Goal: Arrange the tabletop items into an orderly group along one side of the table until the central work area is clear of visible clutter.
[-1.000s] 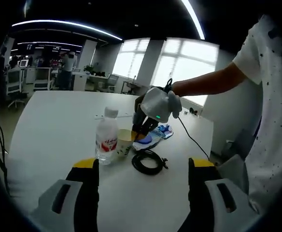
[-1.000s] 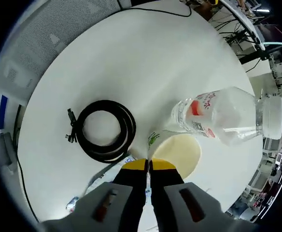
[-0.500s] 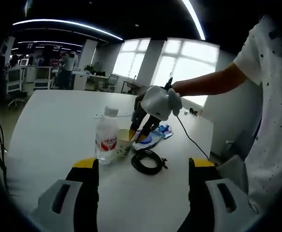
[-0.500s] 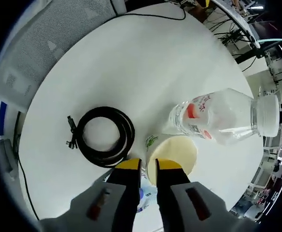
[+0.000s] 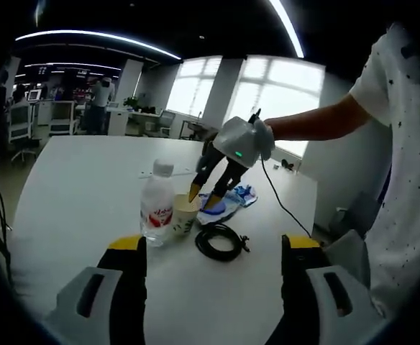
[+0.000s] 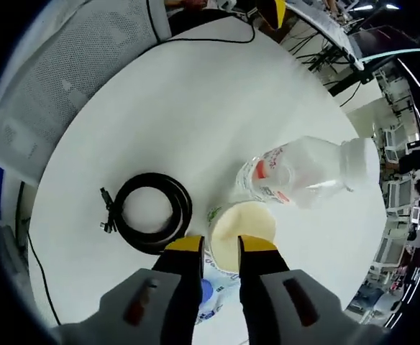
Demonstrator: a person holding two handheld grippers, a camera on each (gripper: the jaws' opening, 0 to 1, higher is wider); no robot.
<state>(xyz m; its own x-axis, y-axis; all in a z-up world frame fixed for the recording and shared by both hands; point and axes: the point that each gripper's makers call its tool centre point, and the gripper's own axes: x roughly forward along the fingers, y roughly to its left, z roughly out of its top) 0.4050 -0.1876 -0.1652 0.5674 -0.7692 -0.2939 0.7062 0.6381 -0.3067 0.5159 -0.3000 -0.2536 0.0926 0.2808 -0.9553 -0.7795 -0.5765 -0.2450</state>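
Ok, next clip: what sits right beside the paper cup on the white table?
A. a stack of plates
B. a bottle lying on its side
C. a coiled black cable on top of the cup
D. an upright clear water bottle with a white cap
D: in the left gripper view the water bottle stands upright, close against the paper cup, while the coiled black cable lies flat on the table beside them, apart from the cup.
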